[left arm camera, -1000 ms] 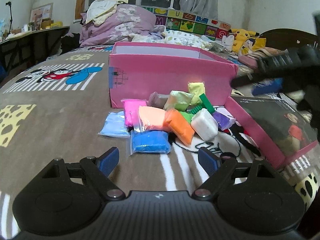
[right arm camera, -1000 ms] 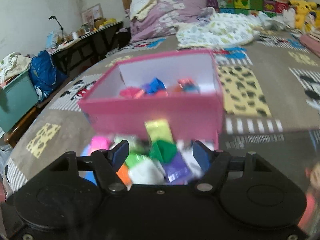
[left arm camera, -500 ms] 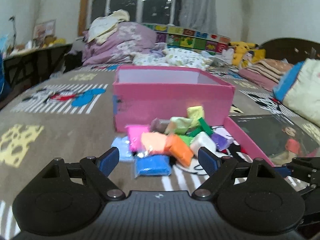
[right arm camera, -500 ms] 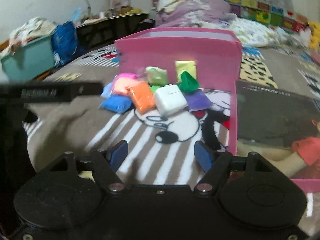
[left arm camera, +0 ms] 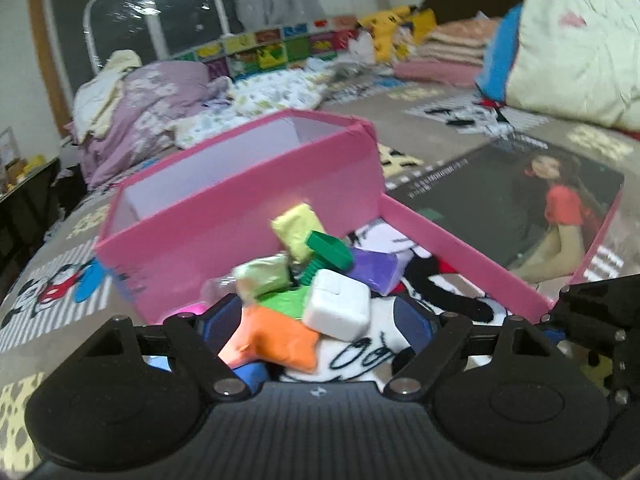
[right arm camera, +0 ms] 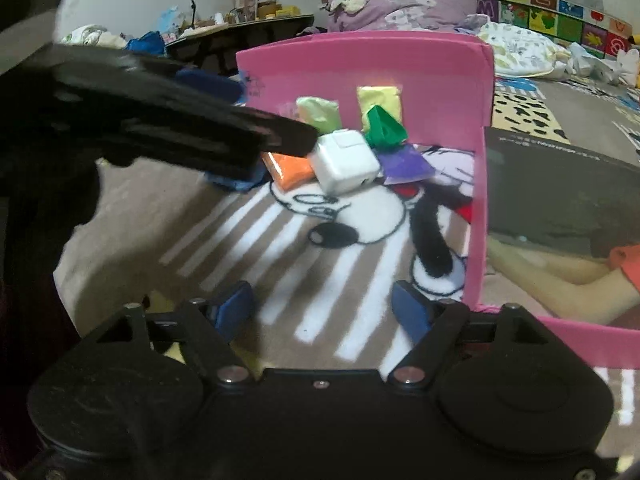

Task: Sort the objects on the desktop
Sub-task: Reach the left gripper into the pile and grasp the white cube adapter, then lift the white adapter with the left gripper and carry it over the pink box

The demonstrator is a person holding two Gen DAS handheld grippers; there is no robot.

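A pile of coloured clay packets lies on the blanket in front of a pink box (left arm camera: 240,188). My left gripper (left arm camera: 316,328) is open and low over the pile, its fingers either side of the orange packet (left arm camera: 276,340) and the white charger block (left arm camera: 336,310). A green screw toy (left arm camera: 326,252), a yellow packet (left arm camera: 298,230) and a purple packet (left arm camera: 374,270) lie just beyond. My right gripper (right arm camera: 324,308) is open and empty over the striped blanket, short of the pile. The charger (right arm camera: 346,160) and the left gripper's body (right arm camera: 160,116) show in the right wrist view.
The box lid (left arm camera: 460,248), pink-edged with a printed picture of a woman, lies to the right of the pile. Bedding, pillows and folded blankets crowd the far side of the bed (left arm camera: 560,68). A cluttered desk (right arm camera: 240,24) stands at the far left.
My left gripper has moved forward and down onto the pile, its fingers now around the orange packet and charger. My right gripper has dropped back from the box and sits low over the blanket.
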